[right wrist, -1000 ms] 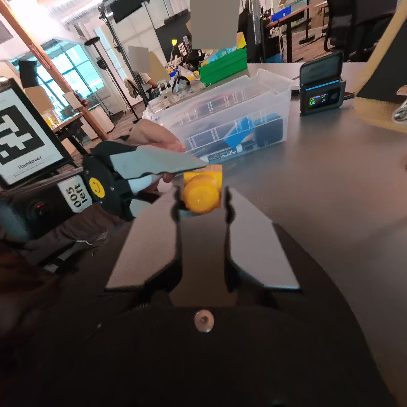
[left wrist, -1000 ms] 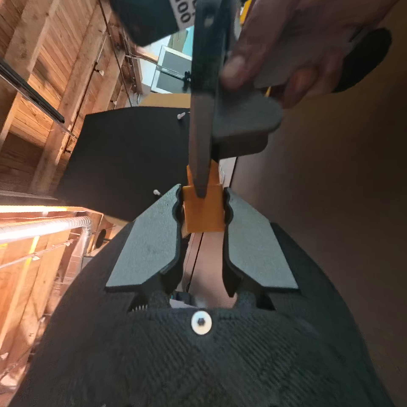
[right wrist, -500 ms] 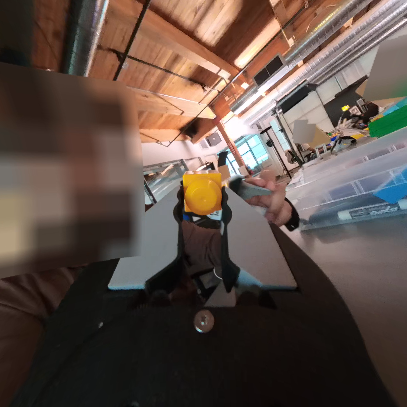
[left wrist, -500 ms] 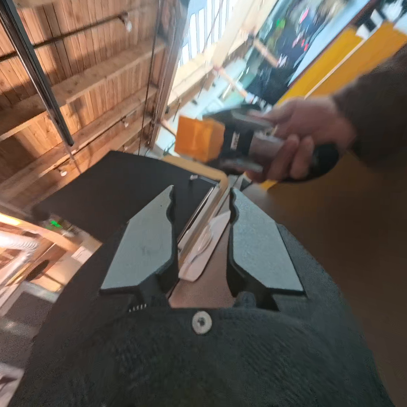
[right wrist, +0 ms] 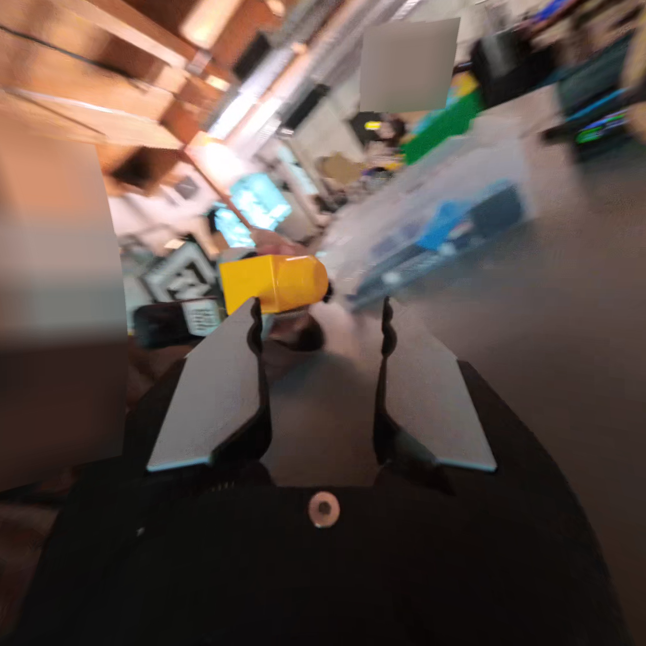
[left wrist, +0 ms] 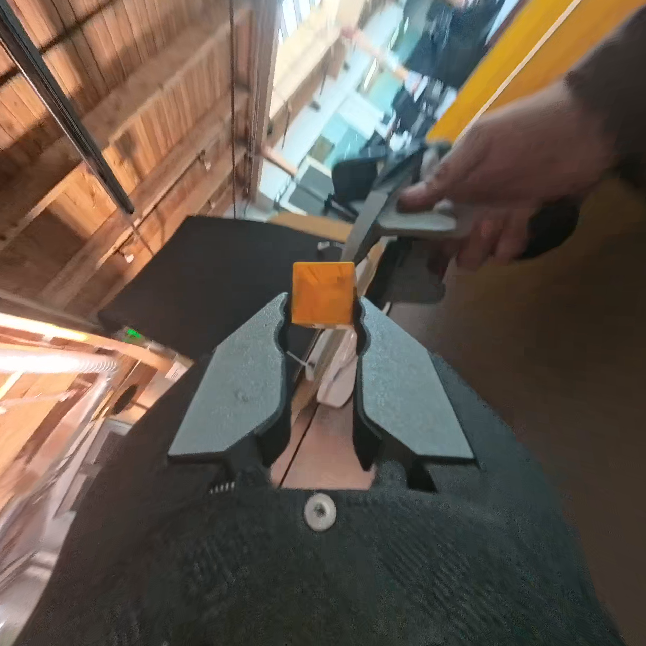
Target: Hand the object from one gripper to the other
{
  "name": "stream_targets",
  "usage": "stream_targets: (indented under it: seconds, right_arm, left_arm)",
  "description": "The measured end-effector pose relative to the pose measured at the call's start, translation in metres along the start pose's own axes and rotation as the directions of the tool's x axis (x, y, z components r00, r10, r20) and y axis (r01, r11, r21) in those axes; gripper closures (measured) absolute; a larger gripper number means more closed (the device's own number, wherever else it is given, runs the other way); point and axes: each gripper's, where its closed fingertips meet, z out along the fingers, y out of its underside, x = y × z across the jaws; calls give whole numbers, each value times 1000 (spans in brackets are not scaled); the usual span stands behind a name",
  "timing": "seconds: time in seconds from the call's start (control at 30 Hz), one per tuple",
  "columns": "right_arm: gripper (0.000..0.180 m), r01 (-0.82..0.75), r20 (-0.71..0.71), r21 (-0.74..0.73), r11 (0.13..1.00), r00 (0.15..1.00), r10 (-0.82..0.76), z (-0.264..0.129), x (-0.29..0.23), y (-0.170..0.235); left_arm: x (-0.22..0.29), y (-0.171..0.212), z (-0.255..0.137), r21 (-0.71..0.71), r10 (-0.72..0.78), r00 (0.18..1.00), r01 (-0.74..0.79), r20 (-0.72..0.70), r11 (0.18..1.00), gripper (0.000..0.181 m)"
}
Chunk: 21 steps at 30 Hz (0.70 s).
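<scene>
Gripping the orange block at centre frame, the left claw has taken it back; the right claw now gapes empty, block beyond its tips, completing this pass.

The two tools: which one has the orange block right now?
The left tool: its fingers pinch the orange block at their tips. The right tool stands open with nothing between its fingers, the block off to their left.

No readable writing; blurred marker card beyond the right claw.
</scene>
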Motion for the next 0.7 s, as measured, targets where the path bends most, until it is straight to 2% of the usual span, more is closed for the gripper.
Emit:
stream_targets:
  seconds: [0.07,0.1,0.27,0.37,0.43,0.6,0.67,0.7]
  right_arm:
    - [100,113,-154,-33,993,981,-117,-7,15,-1]
    - [98,158,-185,-35,987,969,-162,-8,15,-3]
    - [84,198,-144,-83,977,967,-209,7,3,6]
    - [85,213,-171,-190,958,954,-246,17,12,26]
    - [107,220,-134,-246,944,957,-258,22,9,37]
    - [108,139,-90,-222,965,983,-162,19,4,34]
    - [108,36,-28,-166,985,999,-42,16,-3,27]
    - [108,-49,56,-134,990,997,57,14,-13,22]
  left_arm:
    - [6,12,5,-77,24,1000,-25,-19,997,148]
    - [8,17,6,-105,37,999,-40,-29,994,148]
    - [23,24,9,-149,114,990,-125,-82,981,148]
    - [32,21,10,-135,111,987,-126,-117,983,148]
    - [36,19,10,-120,89,987,-105,-136,987,148]
    - [34,15,9,-80,48,993,-57,-111,995,148]
    - [29,17,9,-89,94,993,-101,-77,991,146]
    - [28,18,8,-87,104,992,-110,-71,990,145]
